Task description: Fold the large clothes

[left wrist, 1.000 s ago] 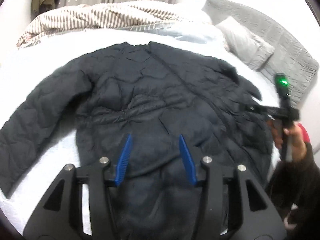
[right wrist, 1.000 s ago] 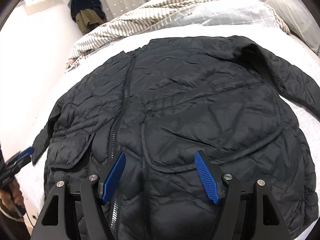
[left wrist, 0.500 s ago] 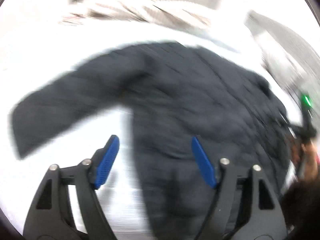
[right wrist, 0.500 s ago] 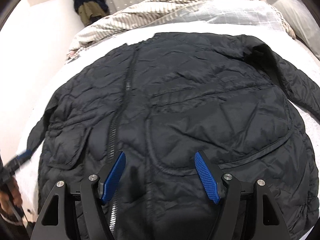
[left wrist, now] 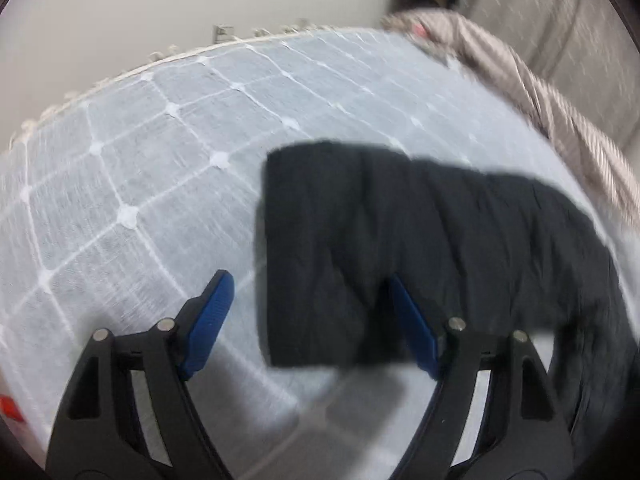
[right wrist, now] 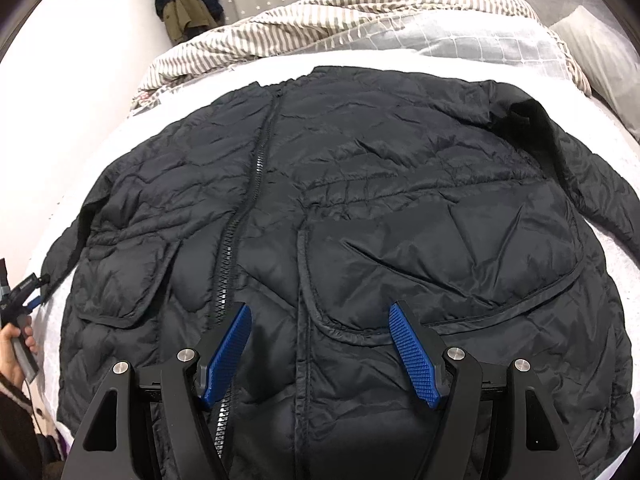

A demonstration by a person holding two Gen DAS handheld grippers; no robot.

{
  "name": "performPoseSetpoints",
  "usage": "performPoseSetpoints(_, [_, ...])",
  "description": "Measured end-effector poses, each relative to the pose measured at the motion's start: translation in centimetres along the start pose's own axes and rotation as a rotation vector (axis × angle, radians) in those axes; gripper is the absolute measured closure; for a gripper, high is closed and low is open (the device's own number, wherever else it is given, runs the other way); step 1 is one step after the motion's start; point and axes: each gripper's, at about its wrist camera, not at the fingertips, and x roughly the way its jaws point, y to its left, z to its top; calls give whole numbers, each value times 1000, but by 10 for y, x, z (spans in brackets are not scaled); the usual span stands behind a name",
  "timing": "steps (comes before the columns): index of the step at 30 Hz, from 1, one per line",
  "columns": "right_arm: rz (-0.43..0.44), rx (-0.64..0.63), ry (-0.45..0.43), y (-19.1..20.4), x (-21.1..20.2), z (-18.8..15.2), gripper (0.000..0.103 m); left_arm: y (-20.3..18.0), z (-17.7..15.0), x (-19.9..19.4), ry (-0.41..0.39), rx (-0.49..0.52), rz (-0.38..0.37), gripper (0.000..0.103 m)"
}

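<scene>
A black quilted jacket (right wrist: 360, 208) lies front up and spread flat on the white bed, zipper (right wrist: 244, 208) closed. My right gripper (right wrist: 318, 344) is open and empty, above the jacket's lower hem by the right pocket. My left gripper (left wrist: 308, 320) is open and empty, over the cuff end of the jacket's left sleeve (left wrist: 400, 248), which lies stretched out on the blanket. The left gripper also shows in the right wrist view (right wrist: 24, 292) at the far left, beside that sleeve end.
A pale blue blanket with a white grid (left wrist: 140, 184) covers the bed under the sleeve. A striped duvet (right wrist: 320, 20) is bunched at the head of the bed. Grey pillows (right wrist: 600, 52) lie at the far right. Dark clothes (right wrist: 188, 4) hang on the wall.
My left gripper has swung left from the jacket's hem to the end of the left sleeve. The right gripper has moved slightly closer over the hem. The jacket has not moved.
</scene>
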Motion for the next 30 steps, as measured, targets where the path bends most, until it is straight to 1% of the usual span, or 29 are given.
performPoseSetpoints(1, [-4, 0, 0, 0, 0, 0, 30, -5, 2, 3, -13, 13, 13, 35])
performPoseSetpoints(2, [-10, -1, -1, 0, 1, 0, 30, -15, 3, 7, -16, 52, 14, 59])
performPoseSetpoints(3, [-15, -3, -2, 1, 2, 0, 30, -22, 2, 8, -11, 85, 5, 86])
performPoseSetpoints(4, [-20, -7, -4, 1, 3, 1, 30, -32, 5, 10, 0, 119, -4, 93])
performPoseSetpoints(5, [-30, -16, -7, 2, 4, 1, 30, -43, 9, 7, -10, 156, 4, 94])
performPoseSetpoints(6, [-39, -23, -9, 4, 5, 1, 30, -51, 12, 0, -44, 191, 25, 95])
performPoseSetpoints(8, [-65, -43, -11, 6, 7, 2, 30, -61, 29, -17, -159, 233, 71, 95])
performPoseSetpoints(9, [-73, -50, -13, 6, 8, 1, 30, -61, 37, -22, -197, 228, 91, 95])
performPoseSetpoints(11, [-82, -59, -15, 7, 8, 2, 30, -54, 58, -24, -247, 195, 131, 95])
performPoseSetpoints(13, [-82, -64, -21, 9, 8, 3, 30, -47, 73, -11, -251, 176, 171, 94])
performPoseSetpoints(14, [-81, -70, -24, 10, 8, 3, 30, -48, 76, -2, -236, 191, 207, 91])
performPoseSetpoints(16, [-84, -87, -24, 11, 11, 4, 30, -48, 76, 24, -174, 228, 310, 83])
performPoseSetpoints(17, [-88, -96, -22, 11, 12, 4, 30, -47, 74, 38, -118, 230, 348, 79])
performPoseSetpoints(18, [-95, -106, -22, 11, 13, 4, 30, -46, 70, 42, -89, 210, 355, 77])
performPoseSetpoints(19, [-97, -111, -24, 10, 13, 4, 30, -42, 60, 36, -87, 172, 330, 73])
performPoseSetpoints(20, [-97, -113, -26, 9, 12, 5, 30, -42, 55, 31, -98, 148, 288, 56])
performPoseSetpoints(21, [-89, -107, -30, 7, 10, 6, 30, -44, 51, 25, -107, 130, 242, 36])
performPoseSetpoints(22, [-78, -96, -33, 5, 8, 7, 30, -47, 45, 18, -111, 114, 201, 31])
performPoseSetpoints(24, [-45, -53, -37, -5, 3, 10, 30, -57, 35, 8, -105, 114, 169, 30])
performPoseSetpoints(27, [-25, 2, -42, -17, -2, 14, 30, -80, 23, -11, -76, 142, 97, 28])
performPoseSetpoints(28, [-23, 14, -47, -19, -5, 15, 30, -87, 19, -19, -69, 155, 83, 27])
performPoseSetpoints(30, [-22, 55, -73, -30, -12, 17, 30, -106, 3, -41, -81, 167, 63, 19])
